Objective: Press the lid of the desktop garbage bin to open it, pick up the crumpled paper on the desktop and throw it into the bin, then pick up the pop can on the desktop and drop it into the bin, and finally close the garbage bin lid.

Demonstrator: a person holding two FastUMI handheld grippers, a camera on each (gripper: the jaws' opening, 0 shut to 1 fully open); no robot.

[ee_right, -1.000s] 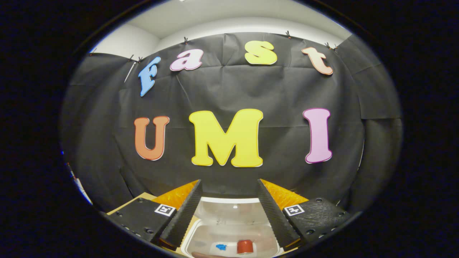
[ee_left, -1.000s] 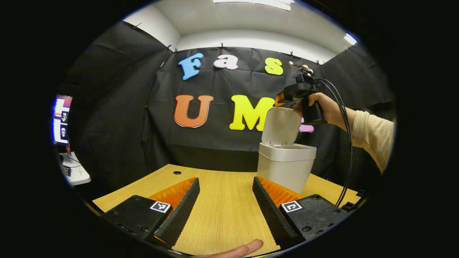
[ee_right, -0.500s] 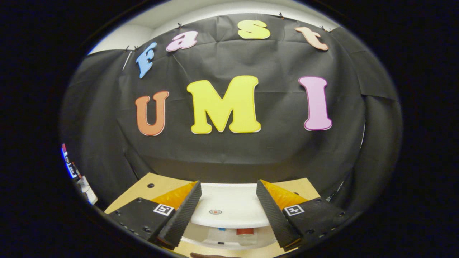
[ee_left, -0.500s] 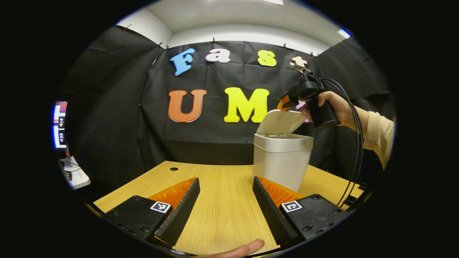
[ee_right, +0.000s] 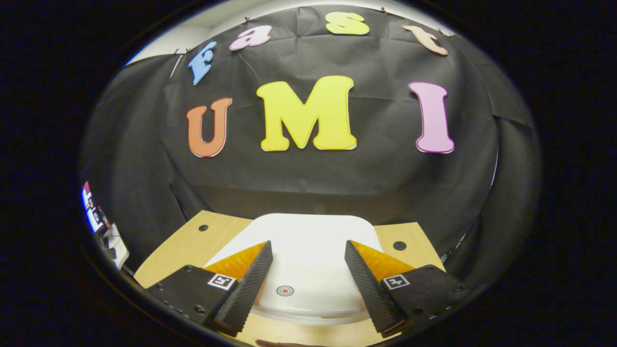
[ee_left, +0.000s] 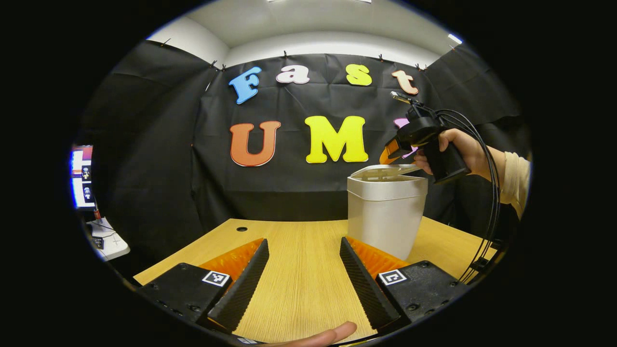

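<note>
Bin lid (ee_right: 308, 260) nearly flat, right gripper (ee_right: 308, 250) angled down above it, fingers spread

A wooden desk (ee_left: 299, 270) stands against the black cloth wall (ee_left: 159, 159). Left of the desk, a lit monitor (ee_left: 81, 176) hangs above a white stand (ee_left: 110, 241).

One garbage bin (ee_left: 385, 217), one lid (ee_right: 308, 260), two hand-held grippers: left (ee_left: 303, 250), right (ee_right: 308, 253).

Both grippers, left gripper (ee_left: 301, 270) and right gripper (ee_right: 308, 270), hold fingers spread apart.
</note>
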